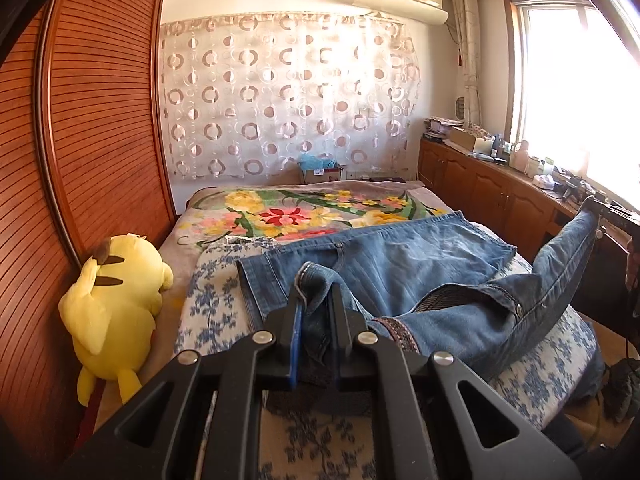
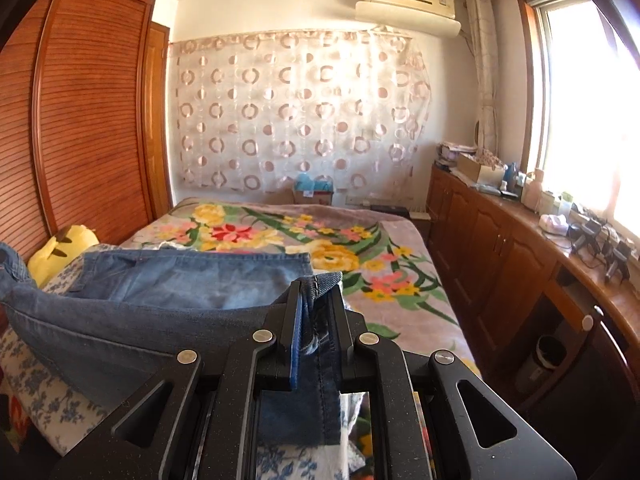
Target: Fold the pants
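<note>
Blue denim pants (image 1: pixel 400 264) lie across the bed (image 1: pixel 224 300), their far part flat on the cover. My left gripper (image 1: pixel 316 300) is shut on a bunched denim edge with a seam, lifted off the bed. From there the cloth runs right and rises to a raised corner (image 1: pixel 580 224) at the right edge of the left wrist view, where the right gripper holds it. In the right wrist view my right gripper (image 2: pixel 316 296) is shut on a stitched hem of the pants (image 2: pixel 180 280), and the denim sags away to the left.
A yellow plush toy (image 1: pixel 116 304) lies along the bed's left side against the slatted wooden wardrobe (image 1: pixel 88 120). A flowered blanket (image 2: pixel 320 236) covers the far bed. Wooden cabinets (image 2: pixel 500 256) with clutter run under the window on the right.
</note>
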Demonstrator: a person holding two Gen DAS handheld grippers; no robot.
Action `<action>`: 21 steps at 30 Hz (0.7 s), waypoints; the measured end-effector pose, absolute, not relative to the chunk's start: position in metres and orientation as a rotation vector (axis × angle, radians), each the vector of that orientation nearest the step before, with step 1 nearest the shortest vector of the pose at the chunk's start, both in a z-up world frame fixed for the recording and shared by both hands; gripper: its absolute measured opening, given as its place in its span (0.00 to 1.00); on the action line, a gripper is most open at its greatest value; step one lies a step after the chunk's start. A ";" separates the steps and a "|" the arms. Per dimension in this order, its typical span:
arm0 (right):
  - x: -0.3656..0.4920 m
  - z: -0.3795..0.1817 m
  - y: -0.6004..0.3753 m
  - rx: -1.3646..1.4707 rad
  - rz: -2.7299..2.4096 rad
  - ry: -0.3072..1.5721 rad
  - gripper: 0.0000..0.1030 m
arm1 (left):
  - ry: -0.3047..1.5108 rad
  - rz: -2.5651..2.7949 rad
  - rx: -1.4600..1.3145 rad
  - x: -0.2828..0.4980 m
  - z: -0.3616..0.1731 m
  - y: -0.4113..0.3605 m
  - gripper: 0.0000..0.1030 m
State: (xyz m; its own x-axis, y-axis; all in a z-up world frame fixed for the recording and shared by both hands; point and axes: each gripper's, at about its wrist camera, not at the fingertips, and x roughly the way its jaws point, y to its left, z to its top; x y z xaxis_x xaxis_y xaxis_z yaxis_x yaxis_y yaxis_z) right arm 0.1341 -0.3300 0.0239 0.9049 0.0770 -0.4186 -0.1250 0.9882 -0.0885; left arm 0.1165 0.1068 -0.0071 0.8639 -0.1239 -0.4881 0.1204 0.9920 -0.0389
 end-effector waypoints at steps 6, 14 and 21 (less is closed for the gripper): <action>0.168 0.020 -0.329 -0.126 0.103 0.451 0.09 | 0.524 -0.111 -0.008 0.150 -0.005 0.110 0.06; 0.215 0.023 -0.324 -0.138 0.122 0.452 0.09 | 0.536 -0.087 -0.004 0.199 -0.004 0.114 0.06; 0.268 0.021 -0.316 -0.167 0.131 0.460 0.09 | 0.554 -0.062 0.013 0.238 -0.007 0.115 0.06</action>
